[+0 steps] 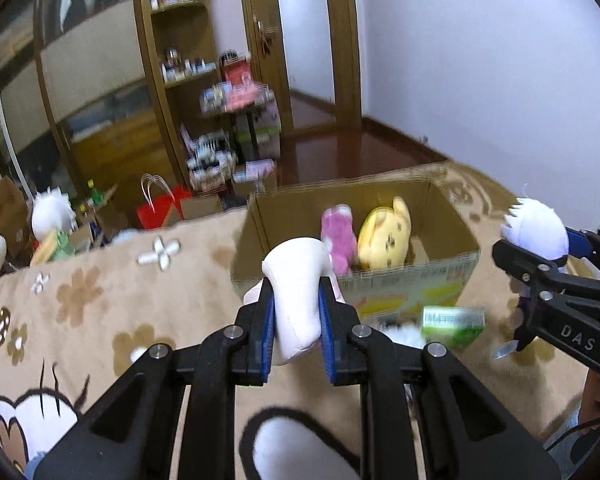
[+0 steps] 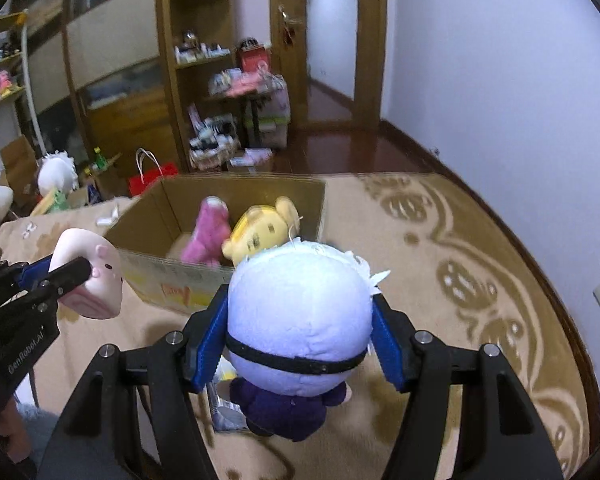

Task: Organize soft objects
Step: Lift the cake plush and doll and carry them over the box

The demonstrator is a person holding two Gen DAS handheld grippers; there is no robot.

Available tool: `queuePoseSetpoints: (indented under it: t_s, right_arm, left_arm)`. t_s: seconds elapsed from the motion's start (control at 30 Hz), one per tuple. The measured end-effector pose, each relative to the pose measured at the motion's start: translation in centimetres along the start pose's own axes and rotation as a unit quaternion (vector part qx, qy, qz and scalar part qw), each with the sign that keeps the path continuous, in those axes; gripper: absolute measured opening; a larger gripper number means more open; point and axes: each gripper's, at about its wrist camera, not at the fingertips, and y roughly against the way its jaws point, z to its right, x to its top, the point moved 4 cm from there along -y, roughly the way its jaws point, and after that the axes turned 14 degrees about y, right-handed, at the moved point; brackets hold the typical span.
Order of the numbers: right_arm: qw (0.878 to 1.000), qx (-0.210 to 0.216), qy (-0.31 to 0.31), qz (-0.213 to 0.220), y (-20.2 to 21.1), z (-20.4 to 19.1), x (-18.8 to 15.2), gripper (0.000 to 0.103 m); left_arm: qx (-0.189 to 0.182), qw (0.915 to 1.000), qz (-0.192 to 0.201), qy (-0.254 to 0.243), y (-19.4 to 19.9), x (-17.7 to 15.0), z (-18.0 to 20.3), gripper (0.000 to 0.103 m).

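- Left gripper [image 1: 296,312]: black frame, ribbed blue pads [image 1: 267,334], pinching a pale pink plush [image 1: 296,280] on both flanks; plush smooth, rounded, small stitched face visible from the right wrist view; held above the bedspread, just short of the box's near wall
- Right gripper [image 2: 300,332]: same black frame and blue pads [image 2: 208,344], clamped on the head of a white-haired doll [image 2: 300,312]; head round, soft, pale lilac-white, black band across it, spiky felt fringe at the far side; dark purple body hanging below the pads; held near the box's near right corner
- Cardboard box [image 1: 456,232]: open top, brown corrugated walls, printed yellow-green front; resting on the bedspread ahead of both grippers
- Pink plush toy [image 1: 338,236]: fuzzy, upright inside the box
- Yellow plush toy [image 1: 384,236]: rounded, eared, beside the pink one inside the box
- Bedspread [image 1: 100,292]: tan fleece, flower and cartoon pattern
- Green packet [image 1: 452,322]: small, blurred, lying beside the box front
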Motion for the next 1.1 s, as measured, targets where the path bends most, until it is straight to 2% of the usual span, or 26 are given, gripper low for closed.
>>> queuePoseSetpoints:
  t_s: [0.27,0.43,0.73,1.1]
  right_arm:
    - [0.998,-0.001,0.027,0.055,0.3,-0.6,4.1,0.068]
    - [0.997,0.005,0.037,0.074,-0.3,-0.4,5.4,0.069]
    - [0.994,0.024,0.041,0.098,-2.4,-0.4,6.7,0.069]
    - [0.994,0.055,0.012,0.093,-5.4,-0.1,5.8,0.07]
  left_arm:
    - [-0.009,0.9981,0.061,-0.005,-0.2,3.4,0.8,0.019]
    - [-0.005,0.9972,0.072,-0.016,-1.7,4.8,0.9,0.019]
    - [-0.003,0.9991,0.041,-0.009,-5.3,4.9,0.4,0.02]
    - [-0.006,0.9996,-0.017,0.021,-8.8,4.1,-0.6,0.024]
